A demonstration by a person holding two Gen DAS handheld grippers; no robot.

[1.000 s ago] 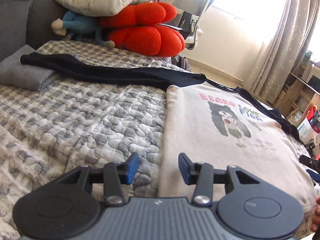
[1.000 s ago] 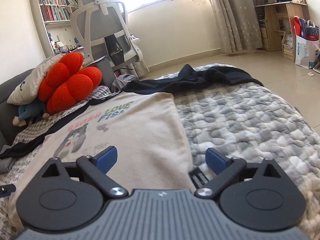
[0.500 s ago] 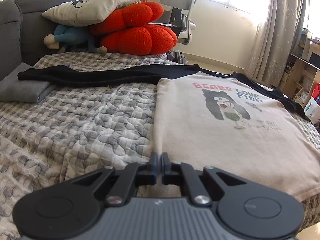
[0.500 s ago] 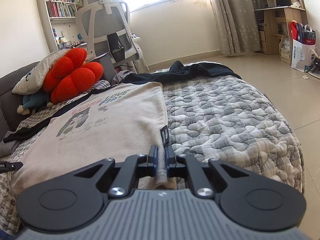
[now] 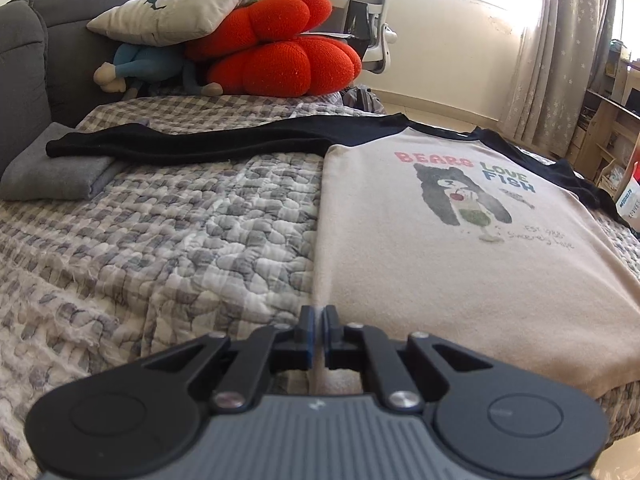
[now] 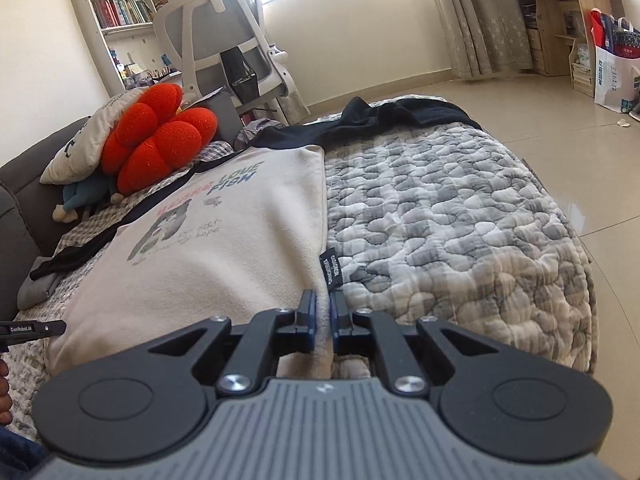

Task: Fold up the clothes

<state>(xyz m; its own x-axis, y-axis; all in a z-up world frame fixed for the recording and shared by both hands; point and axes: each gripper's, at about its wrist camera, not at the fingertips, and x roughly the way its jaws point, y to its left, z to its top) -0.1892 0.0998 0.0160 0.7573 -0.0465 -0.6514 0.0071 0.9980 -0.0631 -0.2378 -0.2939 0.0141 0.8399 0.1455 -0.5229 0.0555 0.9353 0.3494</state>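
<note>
A beige long-sleeve shirt (image 5: pixel 460 240) with black sleeves and a bear print lies flat, face up, on the quilted bed; it also shows in the right wrist view (image 6: pixel 224 248). One black sleeve (image 5: pixel 180 144) stretches to the left, the other (image 6: pixel 384 116) lies crumpled at the far right. My left gripper (image 5: pixel 318 320) is shut on the shirt's bottom left hem corner. My right gripper (image 6: pixel 322 304) is shut on the bottom right hem corner, next to a black side label (image 6: pixel 330 270).
The grey checked quilt (image 5: pixel 180 232) covers the bed. A folded grey cloth (image 5: pixel 56 174) lies at the left under the sleeve end. Red cushion (image 5: pixel 280 52), pillow and plush toy sit at the headboard. An office chair (image 6: pixel 224 48) and tiled floor (image 6: pixel 560 92) lie beyond.
Both grippers were open a second ago, hovering over the hem. They closed on the two bottom corners of the shirt and still hold them, with the views a little lower and closer.
</note>
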